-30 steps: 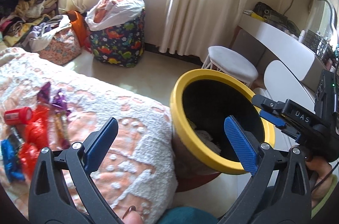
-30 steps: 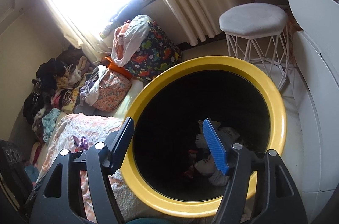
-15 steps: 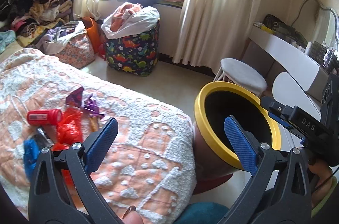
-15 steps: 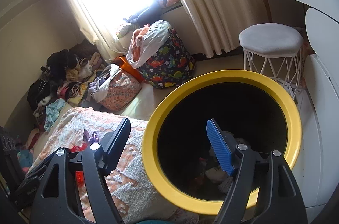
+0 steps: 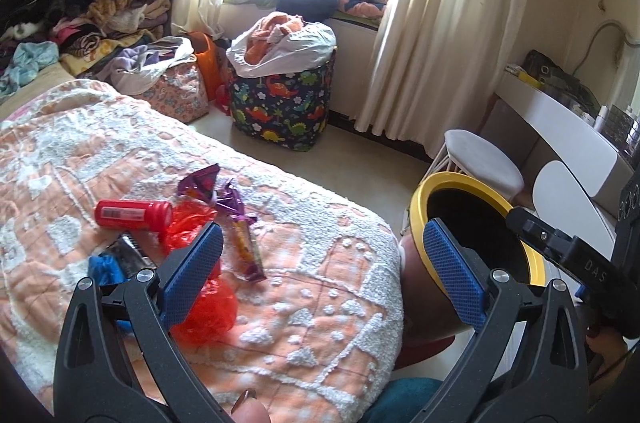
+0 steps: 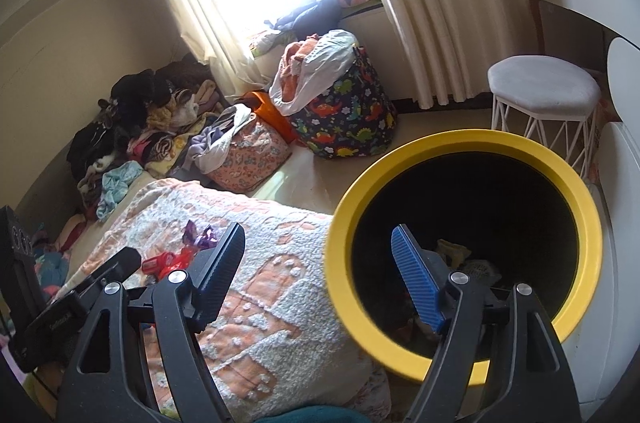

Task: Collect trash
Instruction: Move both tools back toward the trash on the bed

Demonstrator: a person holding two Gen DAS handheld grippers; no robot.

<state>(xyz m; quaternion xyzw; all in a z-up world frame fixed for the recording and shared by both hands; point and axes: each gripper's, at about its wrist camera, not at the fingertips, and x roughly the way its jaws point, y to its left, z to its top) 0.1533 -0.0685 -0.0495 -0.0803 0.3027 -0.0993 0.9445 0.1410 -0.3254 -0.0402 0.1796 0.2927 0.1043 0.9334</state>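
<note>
Litter lies on the orange-and-white bedcover [image 5: 312, 303]: a red bottle [image 5: 132, 215], a purple wrapper [image 5: 204, 183], a long striped wrapper [image 5: 246, 247], crumpled red plastic [image 5: 200, 303] and a blue scrap [image 5: 106, 269]. My left gripper [image 5: 320, 227] hovers open over the bed's near corner, its left pad above the red plastic, nothing between the pads. A yellow-rimmed bin [image 6: 340, 235] stands beside the bed with crumpled paper [image 6: 476, 265] inside. My right gripper [image 6: 318, 229] is open and empty, straddling the bin's left rim. The red bottle [image 6: 160, 263] shows beyond it.
A dinosaur-print basket [image 5: 280, 103] full of clothes and a floral bag [image 5: 176, 95] stand on the floor by the curtained window. A white stool [image 5: 484, 163] and white desk [image 5: 560, 115] are right of the bin. Clothes are piled [image 5: 80, 3] at the far left.
Both grippers have drawn back and swung left from the bin, which now looks smaller. More of the bed and its litter has come into view. The right jaws have widened a little.
</note>
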